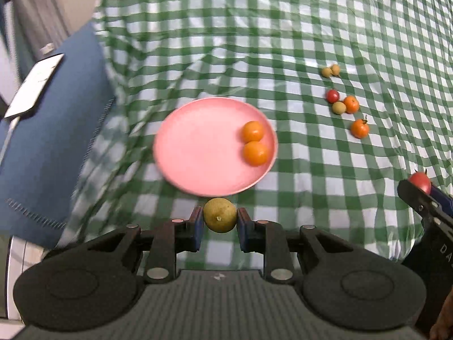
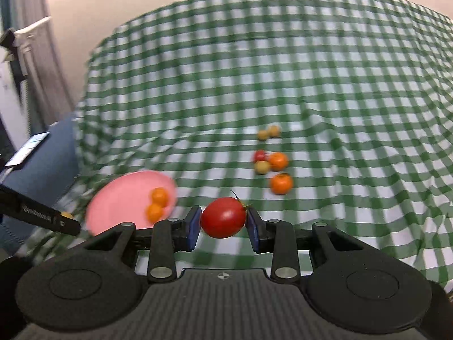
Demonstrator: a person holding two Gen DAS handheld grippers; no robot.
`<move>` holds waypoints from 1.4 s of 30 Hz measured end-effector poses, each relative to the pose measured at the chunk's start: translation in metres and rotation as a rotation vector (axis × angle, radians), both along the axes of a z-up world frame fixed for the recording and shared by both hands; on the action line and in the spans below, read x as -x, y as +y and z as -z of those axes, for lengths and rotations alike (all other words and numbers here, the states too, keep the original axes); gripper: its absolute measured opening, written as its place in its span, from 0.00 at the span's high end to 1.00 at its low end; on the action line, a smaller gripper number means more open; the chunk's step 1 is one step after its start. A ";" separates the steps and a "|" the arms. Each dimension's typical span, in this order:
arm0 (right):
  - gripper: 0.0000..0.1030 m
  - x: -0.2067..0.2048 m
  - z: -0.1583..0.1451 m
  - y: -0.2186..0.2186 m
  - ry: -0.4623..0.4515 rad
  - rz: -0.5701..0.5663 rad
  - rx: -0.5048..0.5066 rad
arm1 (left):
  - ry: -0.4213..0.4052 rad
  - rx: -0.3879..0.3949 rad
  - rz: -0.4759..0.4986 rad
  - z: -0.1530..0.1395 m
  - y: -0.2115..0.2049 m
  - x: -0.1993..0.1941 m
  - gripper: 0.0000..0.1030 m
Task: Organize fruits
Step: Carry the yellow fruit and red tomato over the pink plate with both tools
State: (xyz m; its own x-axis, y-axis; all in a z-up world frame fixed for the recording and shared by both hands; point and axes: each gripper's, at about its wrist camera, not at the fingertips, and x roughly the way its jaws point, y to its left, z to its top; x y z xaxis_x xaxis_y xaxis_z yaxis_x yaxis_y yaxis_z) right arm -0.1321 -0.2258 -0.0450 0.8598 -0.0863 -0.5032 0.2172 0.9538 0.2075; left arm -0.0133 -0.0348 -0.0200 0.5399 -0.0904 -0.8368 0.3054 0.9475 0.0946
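My left gripper [image 1: 220,218] is shut on a yellow-green round fruit [image 1: 220,217], held just in front of the near rim of a pink plate [image 1: 198,147]. The plate holds two oranges [image 1: 254,143]. My right gripper [image 2: 223,218] is shut on a red tomato [image 2: 223,217] above the cloth; it also shows at the right edge of the left wrist view [image 1: 420,182]. The pink plate [image 2: 121,201] lies to its left with the two oranges [image 2: 157,204]. Loose fruits lie on the cloth: two oranges [image 2: 280,174], a small red tomato [image 2: 260,155] and yellow-green fruits [image 2: 267,133].
A green and white checked cloth [image 1: 283,42] covers the table. A blue cushion [image 1: 48,147] with a white phone-like slab [image 1: 34,85] lies past the left edge. The loose fruit cluster [image 1: 344,103] sits right of the plate. A wall and curtain stand at the far left.
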 end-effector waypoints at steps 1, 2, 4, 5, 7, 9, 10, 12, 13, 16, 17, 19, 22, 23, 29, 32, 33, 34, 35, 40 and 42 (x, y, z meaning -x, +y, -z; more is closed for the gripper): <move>0.65 0.002 -0.003 0.007 -0.001 -0.014 0.004 | -0.010 0.010 -0.011 -0.002 0.008 0.007 0.73; 0.65 0.003 -0.005 0.015 -0.001 -0.032 0.007 | -0.016 0.022 -0.021 -0.003 0.015 0.013 0.73; 0.65 0.005 -0.011 0.028 0.005 -0.063 0.017 | -0.020 0.048 -0.034 -0.006 0.028 0.021 0.73; 0.65 0.006 -0.013 0.034 0.008 -0.075 0.022 | -0.026 0.057 -0.039 -0.008 0.032 0.024 0.73; 0.65 0.009 -0.019 0.045 0.011 -0.094 0.034 | -0.040 0.072 -0.047 -0.011 0.040 0.027 0.73; 0.65 0.012 -0.023 0.054 0.015 -0.107 0.058 | -0.050 0.088 -0.055 -0.014 0.047 0.031 0.73; 0.65 0.013 -0.025 0.057 0.017 -0.109 0.070 | -0.051 0.098 -0.060 -0.014 0.050 0.031 0.73; 0.65 0.015 -0.026 0.059 0.021 -0.108 0.082 | -0.050 0.117 -0.065 -0.015 0.055 0.032 0.73; 0.65 0.015 -0.026 0.059 0.022 -0.107 0.083 | -0.051 0.122 -0.066 -0.015 0.056 0.032 0.73; 0.65 0.017 -0.028 0.063 0.022 -0.102 0.095 | -0.056 0.139 -0.067 -0.016 0.060 0.032 0.73; 0.65 0.017 -0.028 0.064 0.022 -0.101 0.101 | -0.058 0.143 -0.067 -0.017 0.061 0.033 0.73; 0.65 0.017 -0.029 0.065 0.023 -0.102 0.111 | -0.062 0.150 -0.072 -0.017 0.064 0.033 0.73; 0.65 0.012 -0.027 0.067 0.026 -0.105 0.113 | -0.065 0.155 -0.078 -0.017 0.067 0.032 0.73; 0.65 0.012 -0.027 0.067 0.028 -0.108 0.116 | -0.064 0.157 -0.080 -0.017 0.068 0.031 0.73; 0.65 0.006 -0.026 0.067 0.041 -0.119 0.128 | -0.057 0.163 -0.090 -0.014 0.069 0.025 0.73; 0.65 0.002 -0.025 0.066 0.047 -0.122 0.129 | -0.052 0.165 -0.091 -0.012 0.068 0.021 0.73; 0.65 0.000 -0.025 0.067 0.050 -0.125 0.131 | -0.050 0.164 -0.091 -0.012 0.068 0.020 0.73; 0.65 -0.003 -0.024 0.067 0.053 -0.128 0.131 | -0.048 0.163 -0.092 -0.011 0.067 0.019 0.73; 0.65 -0.004 -0.024 0.067 0.054 -0.129 0.132 | -0.045 0.163 -0.094 -0.010 0.067 0.017 0.73; 0.65 -0.017 -0.020 0.068 0.071 -0.144 0.125 | -0.033 0.166 -0.100 -0.008 0.065 0.004 0.73; 0.65 -0.024 -0.019 0.068 0.075 -0.147 0.121 | -0.034 0.166 -0.101 -0.008 0.063 -0.003 0.73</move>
State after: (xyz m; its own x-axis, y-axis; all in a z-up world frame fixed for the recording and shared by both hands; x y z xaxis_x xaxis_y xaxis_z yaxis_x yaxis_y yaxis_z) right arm -0.1084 -0.1577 -0.0262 0.8283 -0.0262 -0.5596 0.0845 0.9933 0.0784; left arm -0.0107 0.0280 -0.0123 0.5811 -0.1694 -0.7960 0.2068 0.9767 -0.0569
